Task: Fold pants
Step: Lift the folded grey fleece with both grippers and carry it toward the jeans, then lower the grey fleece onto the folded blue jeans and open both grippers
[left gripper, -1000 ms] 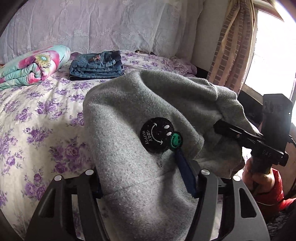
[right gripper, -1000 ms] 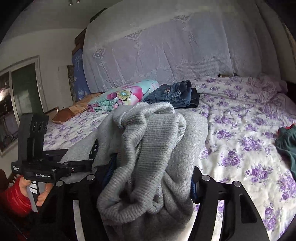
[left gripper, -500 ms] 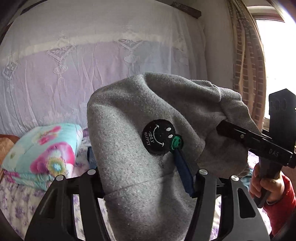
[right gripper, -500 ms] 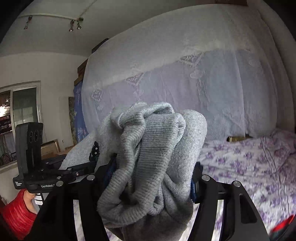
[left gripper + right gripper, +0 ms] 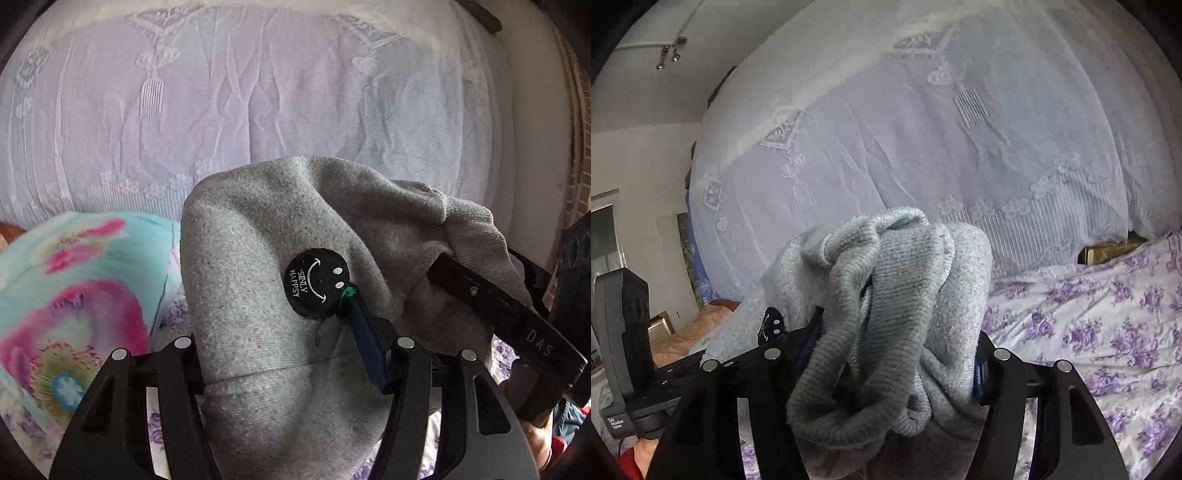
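The grey pants (image 5: 258,240) are bundled into a thick fold and held in the air between both grippers. A round black smiley patch (image 5: 317,282) faces the left wrist camera. My left gripper (image 5: 284,350) is shut on the end with the patch, its blue pad pressed into the cloth. My right gripper (image 5: 890,347) is shut on the other end, where the ribbed cuffs of the pants (image 5: 905,266) bunch up. In the left wrist view one finger (image 5: 480,295) of the right gripper lies along the pants' right side.
A rolled floral quilt (image 5: 74,295) lies close on the left. The tall lavender lace-covered headboard (image 5: 923,129) fills the background. The bed sheet with purple flowers (image 5: 1108,314) spreads to the right. A hand (image 5: 642,454) in a red sleeve holds the left gripper's handle.
Both grippers have carried the pants up and towards the headboard. The folded jeans have dropped out of view, and the floral quilt now looms larger. Both grips are unchanged.
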